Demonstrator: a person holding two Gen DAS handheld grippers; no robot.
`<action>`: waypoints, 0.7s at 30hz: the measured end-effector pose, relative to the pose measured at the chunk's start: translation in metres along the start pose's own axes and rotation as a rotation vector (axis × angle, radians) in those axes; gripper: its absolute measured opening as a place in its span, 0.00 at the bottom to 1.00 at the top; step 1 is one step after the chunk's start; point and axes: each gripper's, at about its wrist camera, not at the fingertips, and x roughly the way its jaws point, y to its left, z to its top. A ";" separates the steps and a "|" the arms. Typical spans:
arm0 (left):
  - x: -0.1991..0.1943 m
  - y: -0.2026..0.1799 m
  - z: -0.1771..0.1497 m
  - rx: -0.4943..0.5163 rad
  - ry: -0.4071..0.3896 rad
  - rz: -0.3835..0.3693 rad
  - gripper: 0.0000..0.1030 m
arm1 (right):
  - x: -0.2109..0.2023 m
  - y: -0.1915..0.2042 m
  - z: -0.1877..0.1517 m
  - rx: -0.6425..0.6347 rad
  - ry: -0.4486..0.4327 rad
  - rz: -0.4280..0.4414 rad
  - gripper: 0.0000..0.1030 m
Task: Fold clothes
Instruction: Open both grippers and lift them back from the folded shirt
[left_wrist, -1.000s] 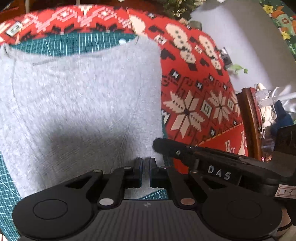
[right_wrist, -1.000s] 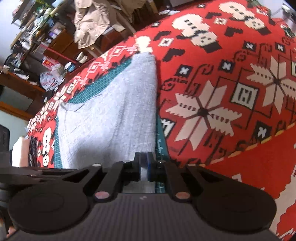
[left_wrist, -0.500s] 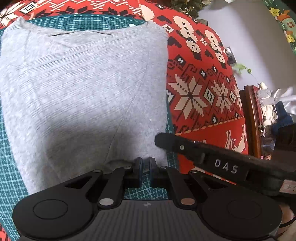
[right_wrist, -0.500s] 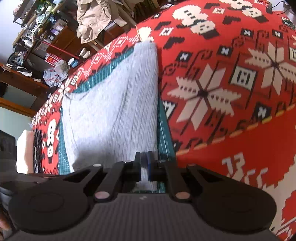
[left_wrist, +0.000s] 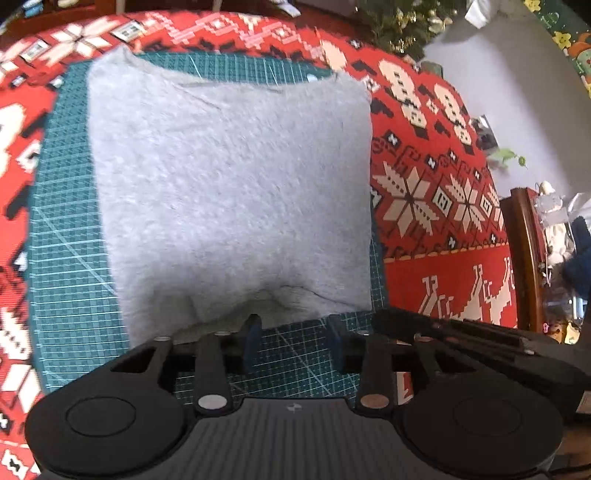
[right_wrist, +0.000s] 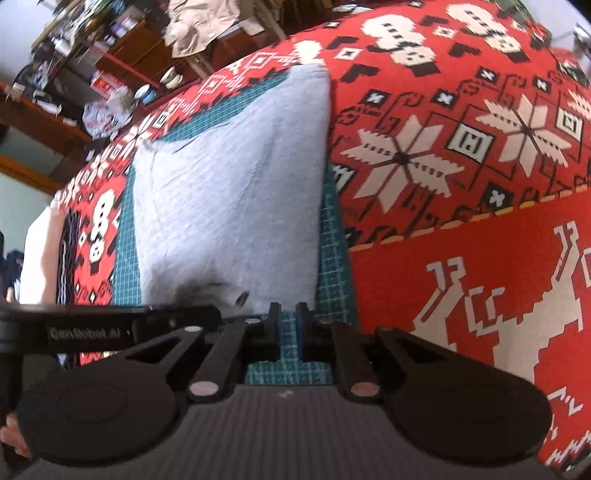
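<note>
Change since half a second ago: both grippers, then pinched on the near hem of the shirt, have let go and we have drawn them back off the cloth.

Left gripper (left_wrist: 293, 341): jaws spread wide, nothing between them but bare mat. Its fingers (left_wrist: 252, 338) sit just short of the hem.

Right gripper (right_wrist: 287, 330): jaws parted by a narrow gap, mat showing through, no cloth held. It stands at the shirt's near right corner, just beside the edge; in the left view we see its black body crossing low on the right.

Shirt (left_wrist: 229, 192): grey knit, folded to a rough rectangle, lying flat on the mat. The near hem is puckered, with a small dark crease at the middle where we released it. The far edge shows a neckline seam.

Mat (left_wrist: 70, 266): green gridded cutting mat under the shirt, visible on every side of it.

Cloth (left_wrist: 436, 206): red patterned table cover with white snowflake motifs, under the mat.

Background, right view: cluttered wooden shelves (right_wrist: 74, 55) and a beige garment (right_wrist: 199, 22) hanging beyond the table; details blurred.
</note>
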 end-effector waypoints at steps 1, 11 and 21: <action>-0.006 0.002 -0.001 0.006 -0.023 0.027 0.52 | -0.002 0.002 -0.002 -0.007 0.002 -0.005 0.20; -0.031 0.028 -0.004 0.037 -0.134 0.219 0.75 | -0.010 0.021 0.001 -0.078 -0.049 -0.124 0.98; -0.034 0.062 0.009 -0.044 -0.197 0.316 0.76 | -0.003 0.045 0.014 -0.177 -0.053 -0.334 0.99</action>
